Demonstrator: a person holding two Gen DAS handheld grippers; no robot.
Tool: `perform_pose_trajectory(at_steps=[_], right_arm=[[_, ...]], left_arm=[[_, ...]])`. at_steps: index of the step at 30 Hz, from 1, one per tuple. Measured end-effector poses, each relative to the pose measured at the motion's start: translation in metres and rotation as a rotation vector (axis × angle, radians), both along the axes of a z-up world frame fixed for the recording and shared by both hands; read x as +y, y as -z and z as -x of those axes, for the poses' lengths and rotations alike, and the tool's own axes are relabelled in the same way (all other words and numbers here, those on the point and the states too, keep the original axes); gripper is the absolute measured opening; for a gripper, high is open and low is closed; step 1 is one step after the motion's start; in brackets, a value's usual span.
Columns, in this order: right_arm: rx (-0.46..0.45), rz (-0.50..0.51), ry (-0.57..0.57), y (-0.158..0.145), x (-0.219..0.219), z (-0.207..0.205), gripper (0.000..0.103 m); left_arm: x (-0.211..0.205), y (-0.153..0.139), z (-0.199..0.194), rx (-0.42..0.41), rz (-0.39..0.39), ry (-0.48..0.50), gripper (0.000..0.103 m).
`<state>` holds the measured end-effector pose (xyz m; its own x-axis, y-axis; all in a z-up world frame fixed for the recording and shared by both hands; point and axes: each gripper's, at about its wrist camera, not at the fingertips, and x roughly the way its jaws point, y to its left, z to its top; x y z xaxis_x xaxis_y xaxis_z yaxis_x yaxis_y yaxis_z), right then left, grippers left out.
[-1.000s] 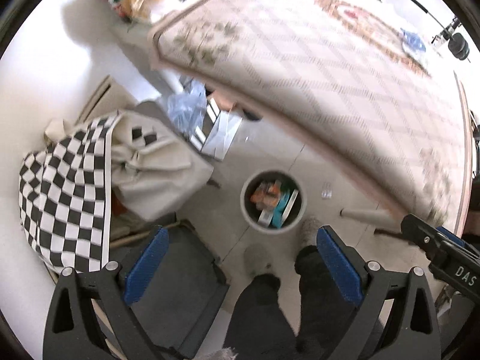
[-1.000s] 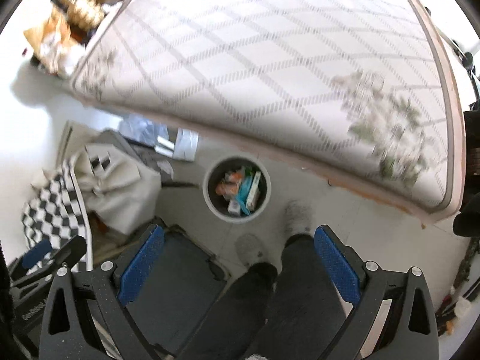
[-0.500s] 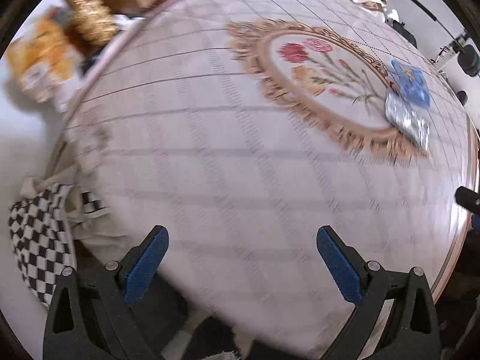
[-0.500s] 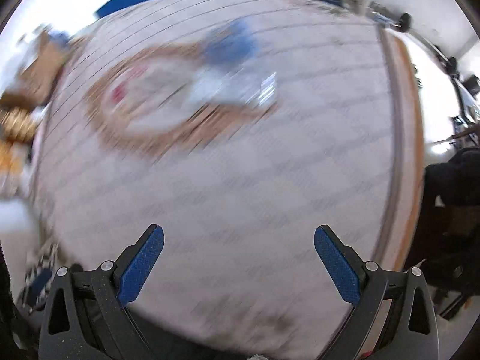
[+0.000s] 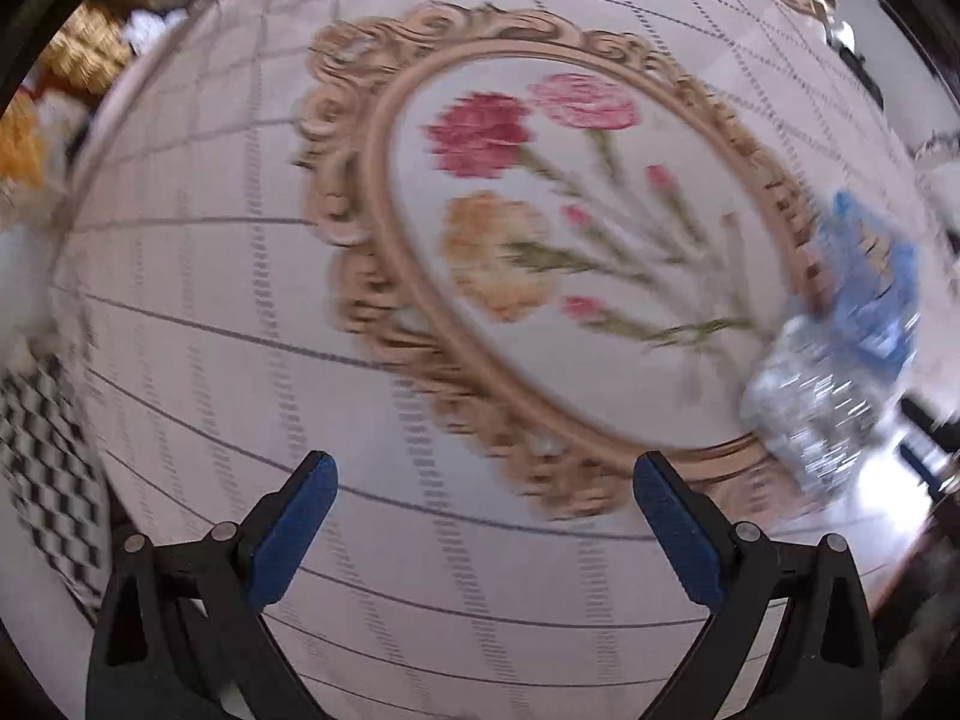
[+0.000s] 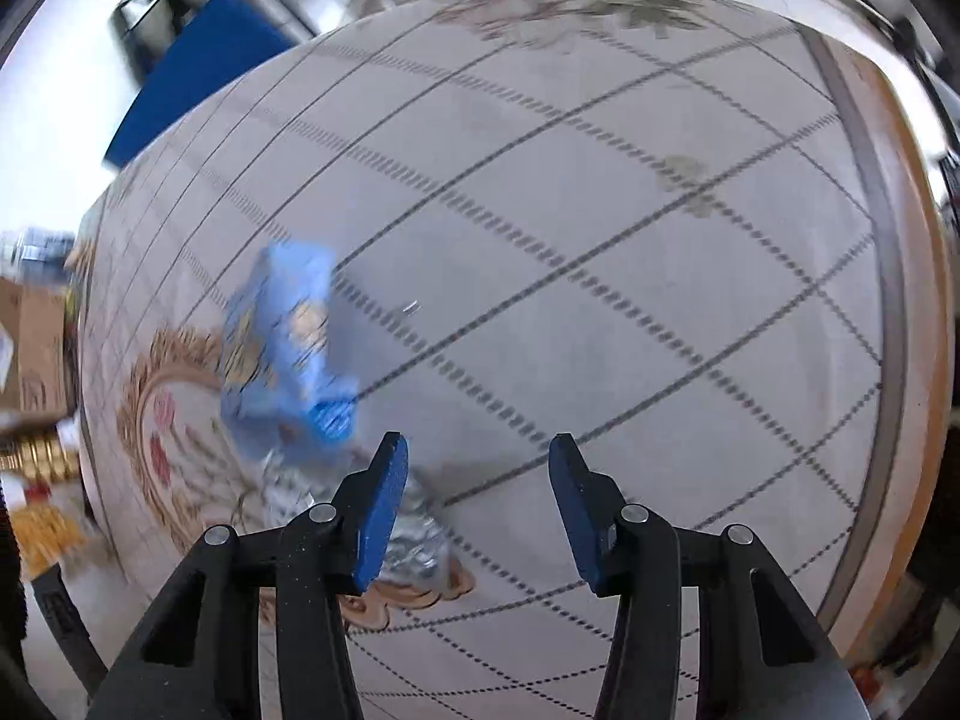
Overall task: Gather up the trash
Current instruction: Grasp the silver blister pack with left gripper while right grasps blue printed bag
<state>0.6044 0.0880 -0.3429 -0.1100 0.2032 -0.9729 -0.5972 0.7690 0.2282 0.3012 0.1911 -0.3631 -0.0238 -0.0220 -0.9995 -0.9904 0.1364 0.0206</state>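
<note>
A blue snack wrapper (image 5: 873, 288) and a crumpled silver foil wrapper (image 5: 810, 414) lie on a round table with a patterned cloth (image 5: 240, 324). My left gripper (image 5: 483, 516) is open and empty above the cloth, the wrappers off to its right. In the right wrist view the blue wrapper (image 6: 288, 348) lies ahead and left, and the silver wrapper (image 6: 408, 546) sits just behind the left finger. My right gripper (image 6: 474, 504) is open, jaws partly narrowed, holding nothing. Both views are motion-blurred.
A checkered cloth bag (image 5: 42, 468) and yellow packages (image 5: 18, 144) lie beyond the table's left edge. A blue board (image 6: 204, 72) and cardboard boxes (image 6: 36, 348) stand past the table. The table's brown rim (image 6: 912, 360) curves on the right.
Both grippers swung up from the floor bin to over the table and closed in on the wrappers. The right gripper's jaws have narrowed.
</note>
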Motion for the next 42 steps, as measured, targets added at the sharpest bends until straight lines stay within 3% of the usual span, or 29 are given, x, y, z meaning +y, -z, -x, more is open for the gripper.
perform_pose_trajectory(at_steps=[4, 7, 12, 16, 19, 23, 27, 32, 35, 39, 40, 42], right_arm=[[-0.107, 0.082, 0.072, -0.004, -0.019, -0.027, 0.059], [-0.127, 0.113, 0.153, -0.003, -0.040, -0.047, 0.063], [-0.148, 0.119, 0.227, -0.003, -0.061, -0.067, 0.063], [-0.184, 0.105, 0.251, -0.010, -0.072, -0.077, 0.064], [-0.192, 0.101, 0.247, -0.013, -0.078, -0.081, 0.064], [-0.198, 0.100, 0.196, -0.014, -0.085, -0.079, 0.064], [-0.176, 0.095, 0.158, -0.013, -0.087, -0.067, 0.064], [-0.124, 0.059, 0.096, -0.014, -0.075, -0.047, 0.064], [-0.099, 0.033, 0.057, -0.018, -0.056, -0.033, 0.064], [-0.113, -0.001, 0.002, -0.035, -0.032, -0.026, 0.064], [-0.115, -0.008, -0.004, -0.039, -0.028, -0.026, 0.065], [-0.121, -0.014, -0.014, -0.046, -0.023, -0.029, 0.066]], left_arm=[[0.003, 0.009, -0.029, -0.164, 0.153, -0.154, 0.100], [0.001, 0.019, -0.059, -0.218, 0.240, -0.234, 0.100], [0.001, 0.033, -0.092, -0.179, 0.284, -0.322, 0.100], [0.001, 0.048, -0.113, -0.078, 0.288, -0.335, 0.099], [-0.002, 0.045, -0.123, -0.021, 0.236, -0.269, 0.100], [-0.015, 0.037, -0.131, 0.003, 0.147, -0.037, 0.092], [-0.033, 0.033, -0.104, 0.022, 0.114, 0.138, 0.089], [-0.040, 0.032, -0.068, -0.033, 0.122, 0.171, 0.086], [-0.035, 0.028, -0.065, 0.008, 0.093, 0.189, 0.085], [-0.039, 0.005, -0.092, 0.065, -0.044, 0.489, 0.085], [-0.044, 0.002, -0.100, 0.073, -0.063, 0.597, 0.085], [-0.046, 0.004, -0.106, 0.066, -0.049, 0.708, 0.087]])
